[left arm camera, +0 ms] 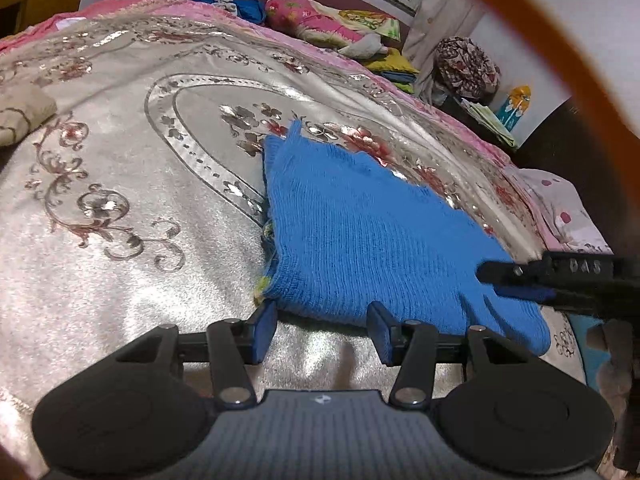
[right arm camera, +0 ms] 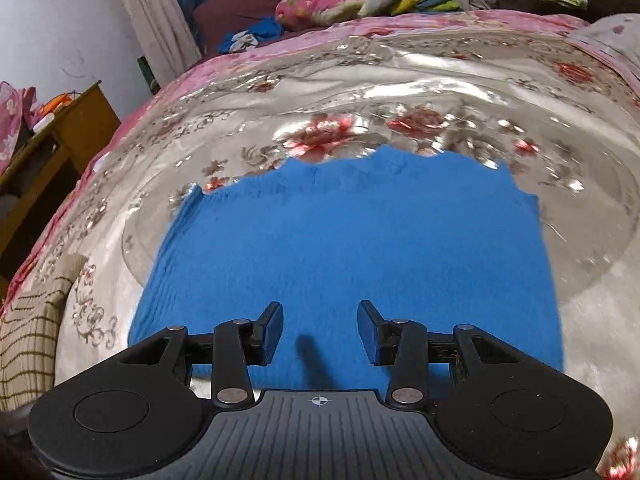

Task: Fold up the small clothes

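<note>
A blue knitted garment (left arm camera: 360,232) lies folded and flat on the silver floral bedspread (left arm camera: 120,200). It also shows in the right wrist view (right arm camera: 352,248). My left gripper (left arm camera: 322,320) is open and empty at the garment's near edge, its fingers either side of that edge. My right gripper (right arm camera: 320,320) is open and empty, held just above the near part of the garment. The right gripper's fingers (left arm camera: 520,276) also reach in from the right in the left wrist view, over the garment's right corner.
A beige striped folded cloth (right arm camera: 32,336) lies at the bed's left side and also shows in the left wrist view (left arm camera: 20,116). Pink and yellow bedding (left arm camera: 328,24) is piled behind the bed. A wooden desk (right arm camera: 68,128) stands at the left.
</note>
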Demonstrator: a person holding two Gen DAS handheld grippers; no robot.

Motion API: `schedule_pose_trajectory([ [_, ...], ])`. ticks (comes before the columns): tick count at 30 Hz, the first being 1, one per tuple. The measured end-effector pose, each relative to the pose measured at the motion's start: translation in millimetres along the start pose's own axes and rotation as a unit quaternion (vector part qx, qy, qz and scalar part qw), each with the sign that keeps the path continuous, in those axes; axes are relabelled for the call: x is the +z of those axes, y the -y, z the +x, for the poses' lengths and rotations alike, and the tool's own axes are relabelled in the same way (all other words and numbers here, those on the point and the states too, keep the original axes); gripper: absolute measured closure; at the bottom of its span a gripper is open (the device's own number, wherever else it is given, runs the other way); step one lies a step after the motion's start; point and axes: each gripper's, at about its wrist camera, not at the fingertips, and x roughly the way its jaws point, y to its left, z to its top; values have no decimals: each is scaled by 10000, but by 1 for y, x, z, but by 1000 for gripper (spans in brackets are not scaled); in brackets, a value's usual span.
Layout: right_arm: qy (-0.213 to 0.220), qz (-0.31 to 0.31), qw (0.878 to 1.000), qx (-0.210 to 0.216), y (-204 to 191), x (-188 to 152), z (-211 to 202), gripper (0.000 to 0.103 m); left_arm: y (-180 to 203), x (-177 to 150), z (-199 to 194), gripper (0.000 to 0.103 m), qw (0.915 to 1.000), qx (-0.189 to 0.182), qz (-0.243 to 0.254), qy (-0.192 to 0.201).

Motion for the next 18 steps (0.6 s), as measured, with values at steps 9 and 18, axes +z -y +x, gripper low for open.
schedule_pose_trajectory([
  [9, -130, -300, 9992, 245, -48, 23, 36, 62, -11, -2, 4, 48, 9996, -276, -41, 92],
  [18, -261, -723, 9958, 488, -108, 36, 68, 62, -15, -5, 0, 48, 9992, -387, 6, 118],
])
